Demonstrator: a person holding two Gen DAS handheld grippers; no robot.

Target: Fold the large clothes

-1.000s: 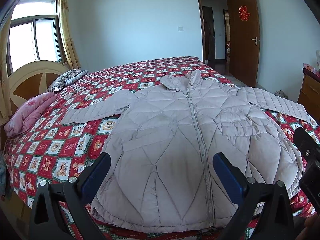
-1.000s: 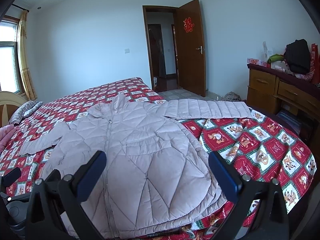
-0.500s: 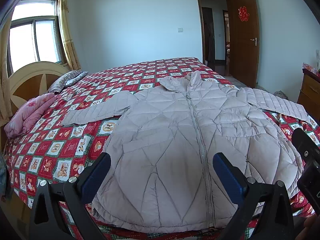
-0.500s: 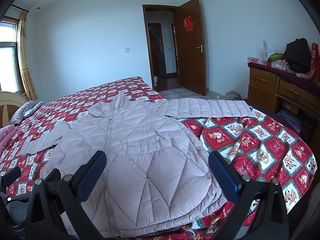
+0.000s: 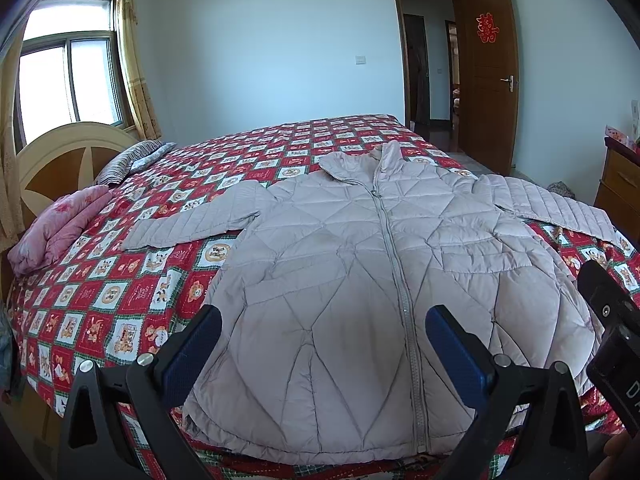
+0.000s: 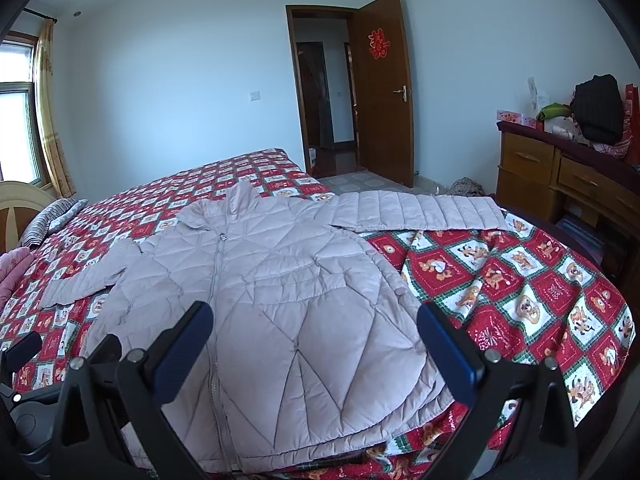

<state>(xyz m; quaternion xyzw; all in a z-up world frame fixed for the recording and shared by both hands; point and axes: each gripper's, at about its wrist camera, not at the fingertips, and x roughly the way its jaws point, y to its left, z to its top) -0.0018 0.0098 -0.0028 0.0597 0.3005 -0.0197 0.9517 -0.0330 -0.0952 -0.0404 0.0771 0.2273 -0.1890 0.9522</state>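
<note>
A pale pink quilted puffer jacket lies flat, zipped, front up on the bed, collar away from me, both sleeves spread out to the sides; it also shows in the right wrist view. My left gripper is open and empty, held above the jacket's hem on its left half. My right gripper is open and empty above the hem on the right half. The right gripper's body shows at the left view's right edge.
The bed has a red patterned quilt, a headboard and pillows at the left. A wooden dresser with bags stands at the right. An open door is behind.
Both views have shifted very slightly; the jacket sits a touch lower in frame. Both grippers stay open and empty.
</note>
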